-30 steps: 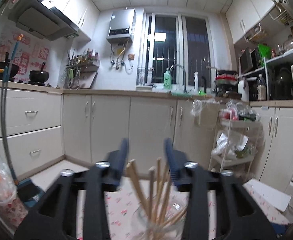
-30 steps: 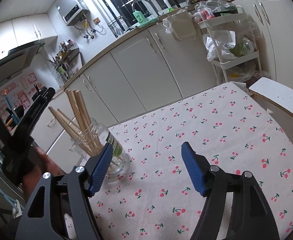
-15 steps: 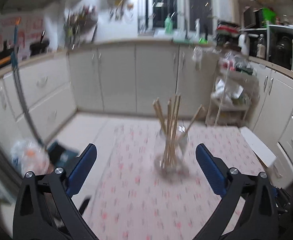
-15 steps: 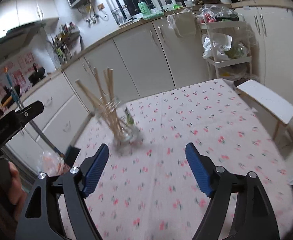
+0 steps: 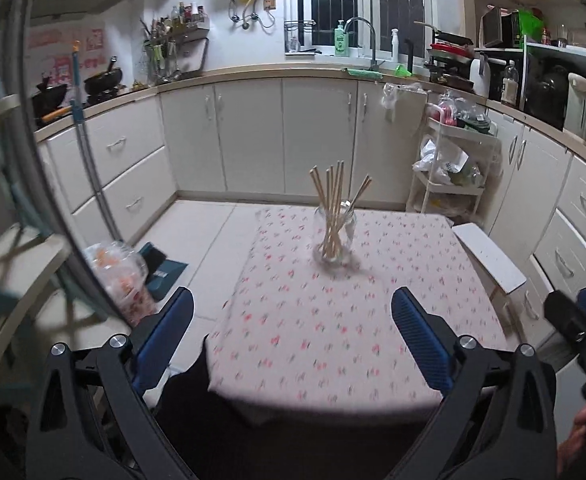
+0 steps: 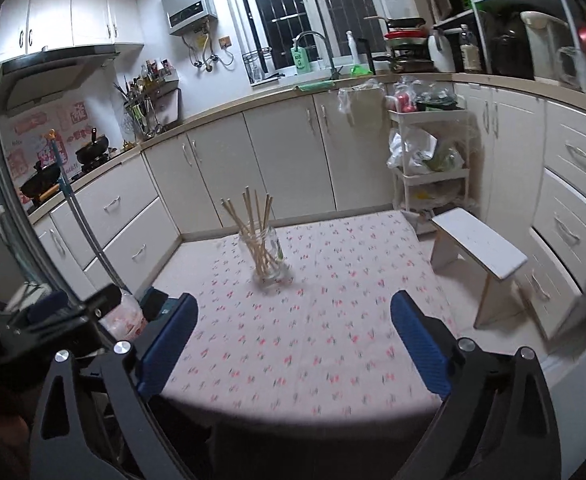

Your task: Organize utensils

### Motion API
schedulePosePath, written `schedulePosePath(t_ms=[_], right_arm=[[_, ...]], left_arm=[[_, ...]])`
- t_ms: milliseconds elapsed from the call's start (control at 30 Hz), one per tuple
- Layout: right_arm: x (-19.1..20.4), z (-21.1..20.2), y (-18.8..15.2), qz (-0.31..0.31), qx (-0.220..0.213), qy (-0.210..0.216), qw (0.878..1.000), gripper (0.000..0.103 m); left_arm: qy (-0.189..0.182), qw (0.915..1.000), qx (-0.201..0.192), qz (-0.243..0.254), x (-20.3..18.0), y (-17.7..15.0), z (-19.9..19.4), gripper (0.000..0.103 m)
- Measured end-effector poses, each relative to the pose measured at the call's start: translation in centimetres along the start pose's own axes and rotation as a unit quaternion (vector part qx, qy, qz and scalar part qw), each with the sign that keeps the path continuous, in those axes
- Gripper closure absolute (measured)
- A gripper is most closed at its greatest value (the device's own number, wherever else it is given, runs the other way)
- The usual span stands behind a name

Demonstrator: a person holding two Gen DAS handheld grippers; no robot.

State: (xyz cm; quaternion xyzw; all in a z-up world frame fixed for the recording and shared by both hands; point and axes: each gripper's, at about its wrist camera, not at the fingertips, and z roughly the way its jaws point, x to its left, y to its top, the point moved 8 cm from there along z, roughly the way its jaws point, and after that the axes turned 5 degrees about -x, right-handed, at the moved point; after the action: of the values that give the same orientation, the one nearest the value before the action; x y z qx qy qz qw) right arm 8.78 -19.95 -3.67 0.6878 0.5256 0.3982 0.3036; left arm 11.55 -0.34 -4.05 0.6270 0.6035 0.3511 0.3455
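At the left, the left gripper hangs over the near edge of the table, its blue pads spread wide with nothing between them. Toward the middle of the cherry-print tablecloth stands the glass jar, upright, with the bundle of wooden chopsticks fanned out of its mouth; no utensil lies loose on the cloth, so the sorting looks finished or close to it. To the right, the right gripper is empty too, its jaws opening toward full spread, well apart from the jar. The jar looks light and top-heavy with long sticks leaning on its rim, so a careless sweep of either tool across the table could tip it and scatter the chopsticks. The white stool just beside the table's right edge could catch a swinging arm.
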Motion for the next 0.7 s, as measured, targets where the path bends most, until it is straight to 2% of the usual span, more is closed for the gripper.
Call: schedulePosePath(t_ms=[67,200,367,533,700], right_arm=[[0.5,-2.0,-1.0,0.0,0.0,-0.002,1.0,0.007],[1.6,-5.2,-3.7,0.0,0.013,0.004,1.0,0.007],[1.6,-6.2,-6.0,0.014,0.047,-0.002,0.999,0.007],[1.4,-8.0,-4.9,0.004,0.016,-0.021,1.0,0.007],[2.3,-9.1,-5.0,-0.011,0.009,-0.009,1.0,0.007]], left_arm=[[0.005,1.0,0.009,0.001,0.4,-1.3,-1.8,0.008],[-0.011,0.9995,0.024,-0.016,1.2,-3.9,-5.1,0.008],[-0.025,0.9984,0.032,-0.039,1.9,-5.2,-7.0,0.008],[-0.024,0.9979,0.039,-0.045,2.2,-6.2,-8.5,0.008],[-0.012,0.9982,0.036,-0.047,3.2,-6.1,-9.2,0.008]])
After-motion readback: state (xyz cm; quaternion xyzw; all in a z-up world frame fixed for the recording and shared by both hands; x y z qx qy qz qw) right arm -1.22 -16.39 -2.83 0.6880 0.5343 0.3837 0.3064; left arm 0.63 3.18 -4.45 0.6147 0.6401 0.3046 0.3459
